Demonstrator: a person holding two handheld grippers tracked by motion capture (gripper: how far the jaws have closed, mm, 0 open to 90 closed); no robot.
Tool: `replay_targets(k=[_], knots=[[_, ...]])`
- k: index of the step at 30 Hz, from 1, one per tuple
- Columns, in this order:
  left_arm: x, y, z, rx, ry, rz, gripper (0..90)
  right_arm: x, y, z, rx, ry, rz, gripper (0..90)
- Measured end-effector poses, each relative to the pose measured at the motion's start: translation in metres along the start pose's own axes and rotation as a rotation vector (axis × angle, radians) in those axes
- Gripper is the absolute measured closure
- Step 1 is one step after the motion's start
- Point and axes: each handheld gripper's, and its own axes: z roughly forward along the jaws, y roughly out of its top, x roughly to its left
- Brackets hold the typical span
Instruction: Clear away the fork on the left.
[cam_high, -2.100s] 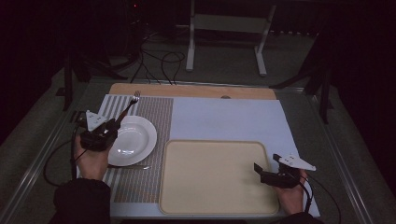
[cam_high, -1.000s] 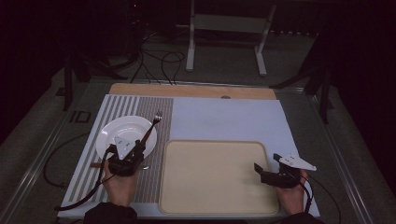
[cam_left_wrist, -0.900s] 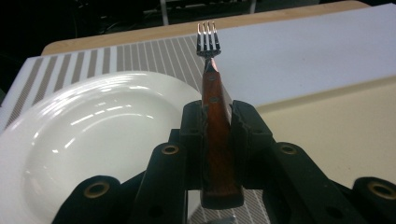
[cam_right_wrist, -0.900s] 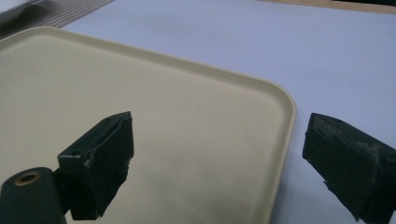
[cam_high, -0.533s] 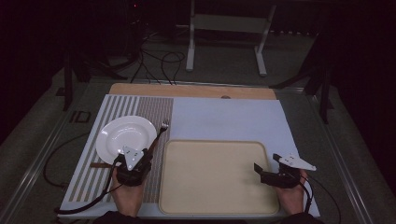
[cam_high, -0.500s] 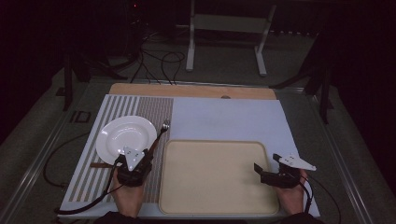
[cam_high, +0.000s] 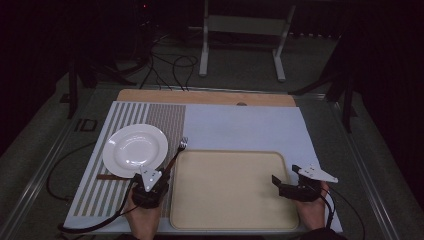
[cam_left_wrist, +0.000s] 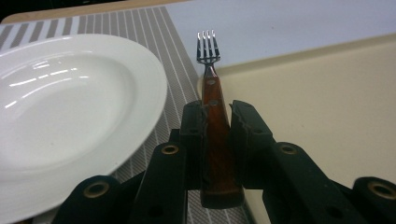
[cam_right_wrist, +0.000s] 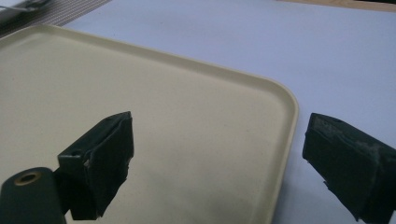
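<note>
Closest to the person are the two hands, each holding a tool. The left gripper (cam_high: 159, 176) sits at the left edge of the tray (cam_high: 230, 220), and its jaws are squeezed tight on the fork (cam_left_wrist: 212, 116). They pinch the brown wooden handle low down, so the shiny prongs stick out in front, pointing away from the person. Holding it by the handle keeps the eating end clean and lets the fork be put down flat.

The right gripper (cam_high: 281, 184) rests at the right side of the tray with its jaws spread wide and nothing between them. One jaw hangs over the tray and the other over the pale blue mat (cam_right_wrist: 261, 42), so the tray's rim runs between them. My guess is that it waits there to steady the tray or to help later.

A little farther out, the fork lies along the gap between the tray and the white plate (cam_high: 135, 150). The plate sits on the striped mat (cam_high: 100, 195), just beside the fork, on its left. The fork seems to be going beside the plate or onto the tray; I cannot tell which.

Farthest away is a wooden board (cam_high: 205, 97) at the back edge of the mats.
</note>
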Motion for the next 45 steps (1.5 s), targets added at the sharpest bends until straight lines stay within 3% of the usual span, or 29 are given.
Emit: replay_targets(k=[18, 22, 27, 28, 31, 35, 40, 45], knots=[[-0.032, -0.020, -0.003, 0.039, -0.033, 0.006, 75.9, 0.000, 0.000, 0.000, 0.001, 0.005, 0.001, 8.7], [-0.036, -0.027, -0.002, 0.063, -0.020, 0.002, 75.8, 0.000, 0.000, 0.000, 0.000, 0.007, 0.000, 8.7], [-0.039, -0.032, -0.003, 0.067, -0.042, -0.013, 75.2, 0.000, 0.000, 0.001, 0.002, 0.001, -0.003, 8.7], [-0.038, -0.032, -0.004, 0.056, -0.049, -0.024, 73.7, 0.000, 0.000, 0.001, 0.003, 0.003, -0.002, 8.7], [-0.030, -0.030, -0.007, 0.021, -0.071, -0.079, 55.9, 0.000, 0.000, 0.001, 0.005, 0.002, -0.004, 8.7], [-0.020, -0.026, -0.008, 0.004, -0.052, -0.113, 37.2, 0.000, 0.000, 0.001, 0.006, 0.003, -0.005, 8.7], [-0.007, -0.022, -0.008, -0.013, -0.085, -0.147, 29.2, 0.000, 0.000, 0.001, 0.004, 0.003, -0.004, 8.7], [0.004, -0.011, -0.012, -0.035, -0.127, -0.143, 21.8, 0.000, 0.000, 0.000, 0.002, 0.005, -0.003, 8.7]])
